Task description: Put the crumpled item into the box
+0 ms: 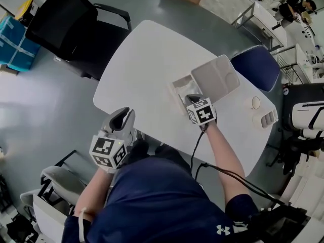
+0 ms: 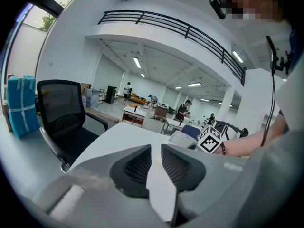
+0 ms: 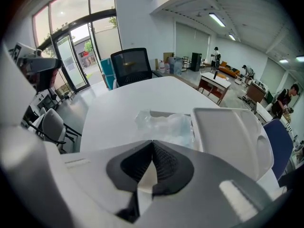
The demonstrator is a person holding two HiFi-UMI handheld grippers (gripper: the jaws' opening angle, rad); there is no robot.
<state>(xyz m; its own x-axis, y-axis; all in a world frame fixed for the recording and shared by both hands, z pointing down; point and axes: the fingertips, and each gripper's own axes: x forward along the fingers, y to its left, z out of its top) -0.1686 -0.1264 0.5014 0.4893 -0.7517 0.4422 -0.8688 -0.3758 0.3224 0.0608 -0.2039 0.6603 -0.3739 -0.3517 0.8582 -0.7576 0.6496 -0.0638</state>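
Note:
A crumpled clear plastic item [image 1: 182,92] [image 3: 164,122] lies in the shallow base of a white box [image 1: 178,81] near the table's middle. The box's lid [image 1: 216,78] [image 3: 232,134] is folded open to the right. My right gripper [image 1: 192,98] [image 3: 153,144] hovers just on the near side of the plastic, shut, with nothing between its pads. My left gripper [image 1: 123,116] [image 2: 156,148] is held off the table's near edge, far from the box. Its jaws stand a little apart and hold nothing.
The white table [image 1: 147,70] carries a small round thing [image 1: 256,103] and a ribbed white piece [image 1: 267,118] at its right end. A black office chair [image 1: 66,19] stands far left of the table. A blue chair [image 1: 257,66] stands behind the lid.

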